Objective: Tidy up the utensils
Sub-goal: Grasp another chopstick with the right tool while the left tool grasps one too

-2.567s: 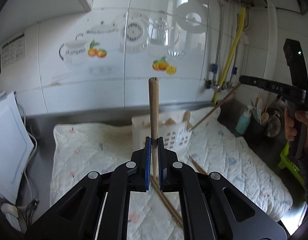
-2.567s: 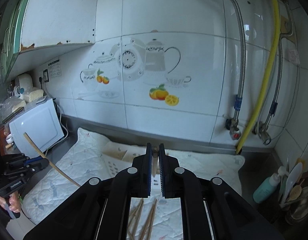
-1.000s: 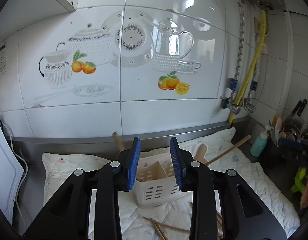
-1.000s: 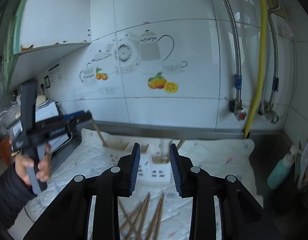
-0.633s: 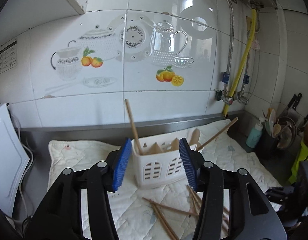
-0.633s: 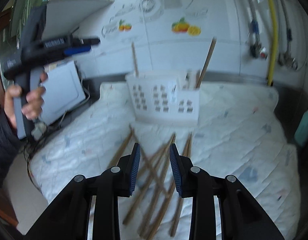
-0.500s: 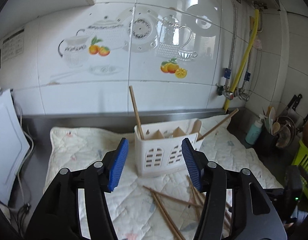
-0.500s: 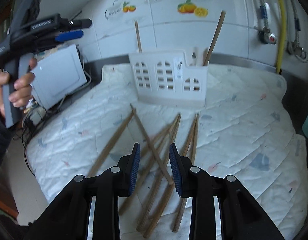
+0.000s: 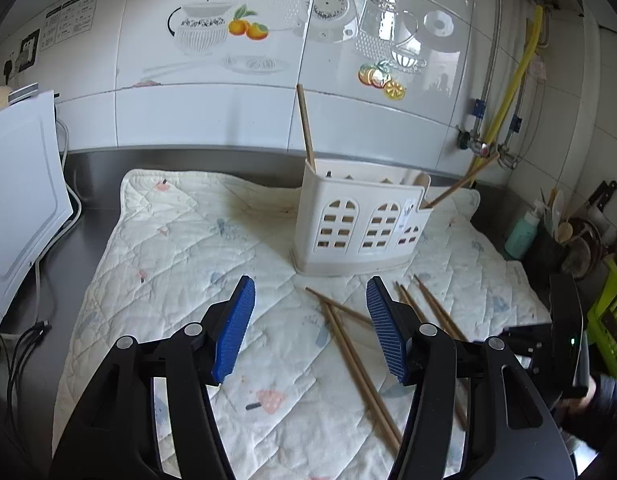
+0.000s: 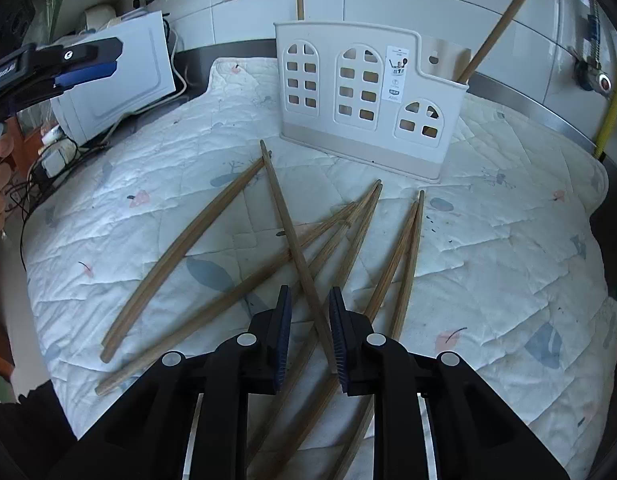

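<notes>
home kitchen: teapot-decal wall tiles (image 9: 268,40), steel counter (image 9: 88,168), gas pipe (image 9: 512,76).

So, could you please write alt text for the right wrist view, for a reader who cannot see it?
The right gripper, its jaws just closing, straddles one wooden chopstick among several loose chopsticks on a white quilted mat. Behind them stands a cream utensil caddy with two sticks in it. The left gripper hovers open at far left.
</notes>
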